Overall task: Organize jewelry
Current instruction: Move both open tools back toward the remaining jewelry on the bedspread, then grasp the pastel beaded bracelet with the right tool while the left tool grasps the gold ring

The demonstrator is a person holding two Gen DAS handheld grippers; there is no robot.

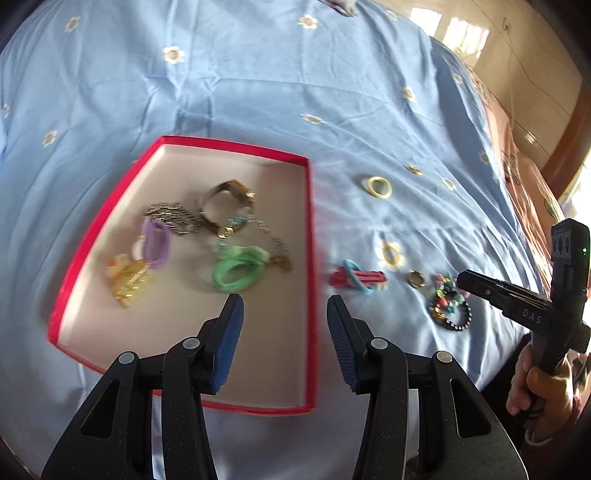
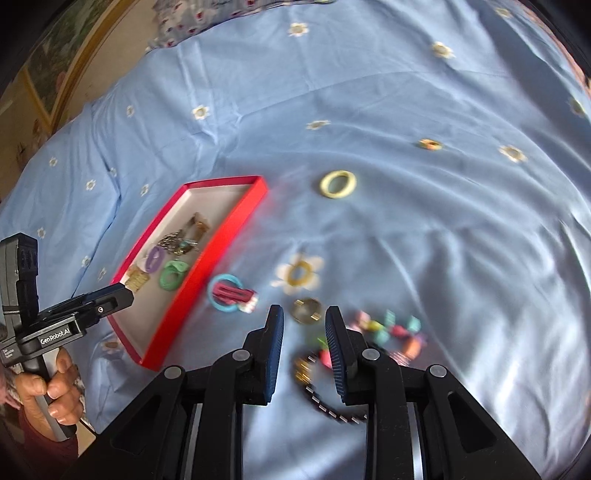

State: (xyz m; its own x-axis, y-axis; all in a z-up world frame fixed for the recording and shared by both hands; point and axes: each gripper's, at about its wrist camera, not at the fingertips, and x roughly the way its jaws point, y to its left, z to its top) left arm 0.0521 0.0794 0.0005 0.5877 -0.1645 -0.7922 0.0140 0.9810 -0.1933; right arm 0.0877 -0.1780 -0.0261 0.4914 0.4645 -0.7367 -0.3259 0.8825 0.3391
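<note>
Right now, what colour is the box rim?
Red, on the box, with a pale inside; clearest in the left wrist view.

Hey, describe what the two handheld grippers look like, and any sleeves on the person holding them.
Both are matte black plastic. The left gripper and right gripper have ribbed blue pads and silver pivot pins. Seen from the other camera, each has a pistol handle and a boxy block on top. The right one's block shows a green light; the left one's body reads GenRobot.AI. A dark red sleeve shows at the wrist.

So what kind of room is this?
Probably a bedroom: the jewelry lies on a wide blue bedsheet with daisy flowers, a flowery pillow sits at its far end, and framed pictures hang on the wall.
</note>
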